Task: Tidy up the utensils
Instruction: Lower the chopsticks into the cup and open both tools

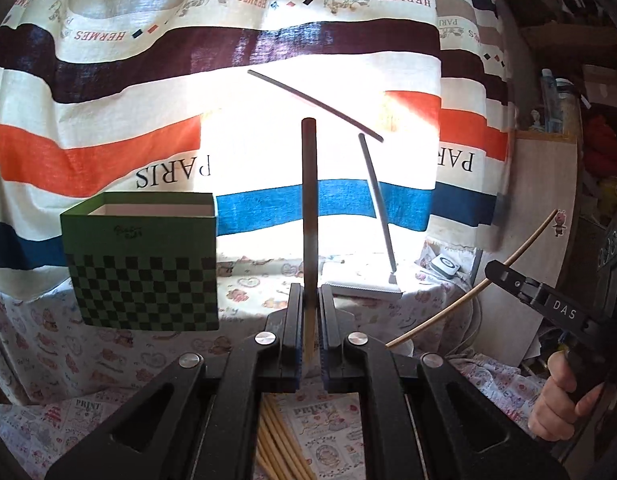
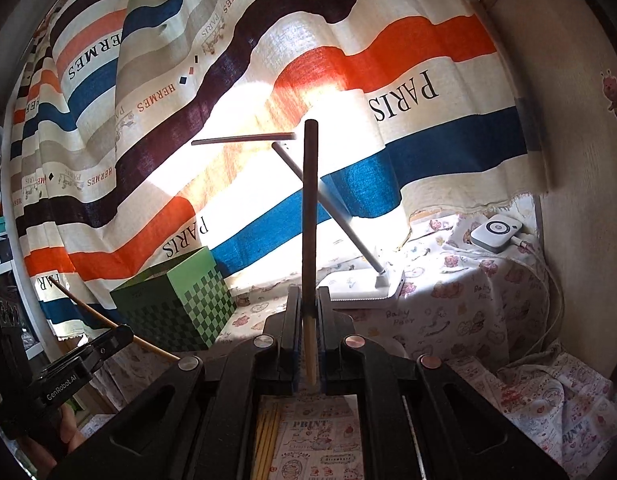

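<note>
My left gripper (image 1: 309,322) is shut on a chopstick (image 1: 309,208) that stands upright, dark at the top and pale wood at the bottom. My right gripper (image 2: 309,322) is shut on a second chopstick (image 2: 310,216), also upright. Each gripper shows in the other's view, the right one (image 1: 508,280) at the right edge, the left one (image 2: 108,340) at the lower left, each with its chopstick. A green checkered box (image 1: 142,268), open at the top, stands on the table left of both grippers; it also shows in the right wrist view (image 2: 176,300). Several loose chopsticks (image 1: 280,440) lie on the table below the grippers.
A white desk lamp (image 1: 364,286) with a thin jointed arm stands behind the grippers on the patterned tablecloth (image 1: 48,344). A striped curtain (image 1: 108,80) hangs close behind. A small white device (image 2: 496,232) with a cable lies at the right by a pale wall (image 2: 568,160).
</note>
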Available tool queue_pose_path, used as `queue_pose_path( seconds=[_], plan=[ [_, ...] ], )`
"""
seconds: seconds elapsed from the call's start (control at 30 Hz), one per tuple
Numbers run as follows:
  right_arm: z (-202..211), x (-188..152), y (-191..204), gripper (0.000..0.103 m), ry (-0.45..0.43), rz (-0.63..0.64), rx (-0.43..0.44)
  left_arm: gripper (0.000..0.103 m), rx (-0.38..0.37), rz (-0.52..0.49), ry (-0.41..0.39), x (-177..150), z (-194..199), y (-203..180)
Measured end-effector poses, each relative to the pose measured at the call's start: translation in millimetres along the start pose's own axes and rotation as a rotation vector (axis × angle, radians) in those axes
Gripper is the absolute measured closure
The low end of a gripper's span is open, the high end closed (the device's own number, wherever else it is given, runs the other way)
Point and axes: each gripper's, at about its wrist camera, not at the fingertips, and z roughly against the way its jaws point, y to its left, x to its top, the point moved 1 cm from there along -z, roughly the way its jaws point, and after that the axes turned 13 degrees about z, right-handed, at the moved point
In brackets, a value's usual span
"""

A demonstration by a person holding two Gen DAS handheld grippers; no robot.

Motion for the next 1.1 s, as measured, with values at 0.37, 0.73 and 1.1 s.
queue_pose_path(
  seconds=[0.37,0.73,1.1],
  plan=[
    [-63,-47,-56,0.096,0.156,-0.075,-0.098,0.097,-0.066,-0.068,0.132,-34,-101,-67],
    [-88,-73,-72,0.096,0.257,-0.156,-0.064,0.097,0.014,-0.072,0.252,-68,-152,-59],
    [-75,-64,-66,0.041,0.248,-0.147,-0.031,0.027,0.150,-0.118,-0.026,-42,-74,-41]
  ],
)
